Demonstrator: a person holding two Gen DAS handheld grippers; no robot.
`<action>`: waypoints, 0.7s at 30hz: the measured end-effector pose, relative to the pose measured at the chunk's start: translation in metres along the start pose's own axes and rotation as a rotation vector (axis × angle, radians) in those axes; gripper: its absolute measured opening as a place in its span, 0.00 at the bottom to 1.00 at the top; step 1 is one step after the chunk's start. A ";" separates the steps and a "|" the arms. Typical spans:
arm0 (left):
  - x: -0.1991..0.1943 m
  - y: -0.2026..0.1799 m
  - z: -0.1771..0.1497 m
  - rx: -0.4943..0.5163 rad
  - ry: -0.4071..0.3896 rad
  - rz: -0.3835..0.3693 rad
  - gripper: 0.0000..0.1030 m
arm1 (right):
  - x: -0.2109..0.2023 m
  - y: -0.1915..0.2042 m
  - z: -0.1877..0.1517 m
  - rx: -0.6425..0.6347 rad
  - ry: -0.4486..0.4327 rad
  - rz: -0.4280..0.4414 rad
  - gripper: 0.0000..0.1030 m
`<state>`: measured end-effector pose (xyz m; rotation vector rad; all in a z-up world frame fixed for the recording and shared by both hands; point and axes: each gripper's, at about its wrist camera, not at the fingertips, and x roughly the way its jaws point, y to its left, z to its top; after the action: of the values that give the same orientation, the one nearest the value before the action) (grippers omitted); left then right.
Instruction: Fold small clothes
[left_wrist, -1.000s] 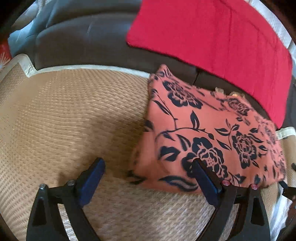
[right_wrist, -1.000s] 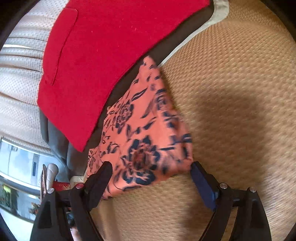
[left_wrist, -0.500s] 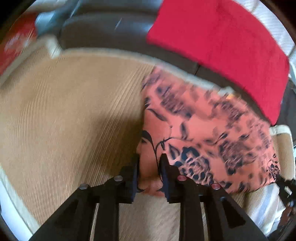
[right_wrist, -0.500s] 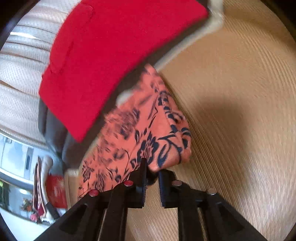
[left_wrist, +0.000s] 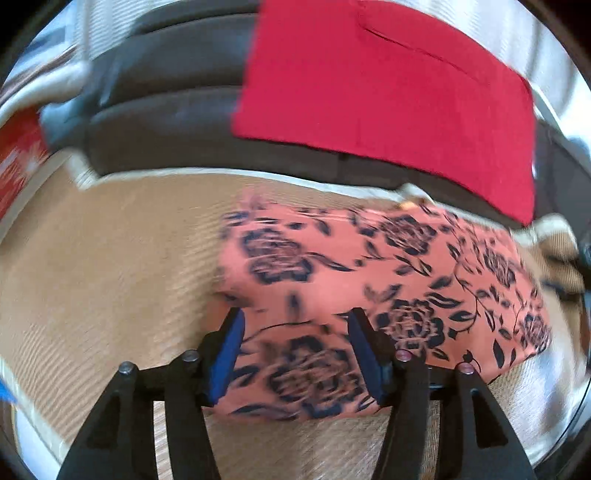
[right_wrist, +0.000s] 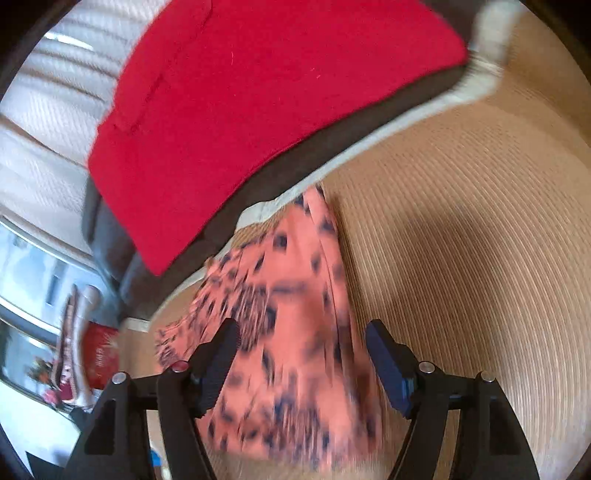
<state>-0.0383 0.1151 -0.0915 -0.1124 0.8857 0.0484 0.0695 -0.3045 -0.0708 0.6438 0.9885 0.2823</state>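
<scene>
Lying folded on the woven mat (left_wrist: 110, 266), just below the red cloth (left_wrist: 388, 92) draped over the dark sofa back, the floral garment (left_wrist: 369, 280) looks thin, light and limp; the left gripper (left_wrist: 293, 352) and right gripper (right_wrist: 299, 363) both hover over its near edge with jaws apart, gripping nothing; a pinch at a doubled hem or corner would probably hold best, since a single layer may slide or bunch.

Tan woven mat (left_wrist: 110, 258) with pale edging covers seat. Dark grey sofa back (left_wrist: 177, 92) behind it, red cloth (left_wrist: 388, 96) draped over. White ribbed fabric (right_wrist: 48, 110) beyond. Bright window (right_wrist: 26, 280) far left of right view, daylight.
</scene>
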 end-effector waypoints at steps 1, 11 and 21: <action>0.007 -0.007 -0.001 0.020 0.008 0.011 0.58 | 0.018 0.004 0.016 -0.018 0.020 -0.022 0.72; 0.080 -0.018 -0.017 0.071 0.105 0.062 0.60 | 0.093 0.042 0.069 -0.245 0.068 -0.293 0.12; 0.028 -0.004 -0.014 0.002 0.055 0.047 0.62 | -0.012 -0.006 -0.009 0.078 -0.131 -0.010 0.76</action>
<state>-0.0307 0.1093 -0.1215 -0.0914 0.9429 0.0881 0.0551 -0.3117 -0.0694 0.7188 0.8800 0.1913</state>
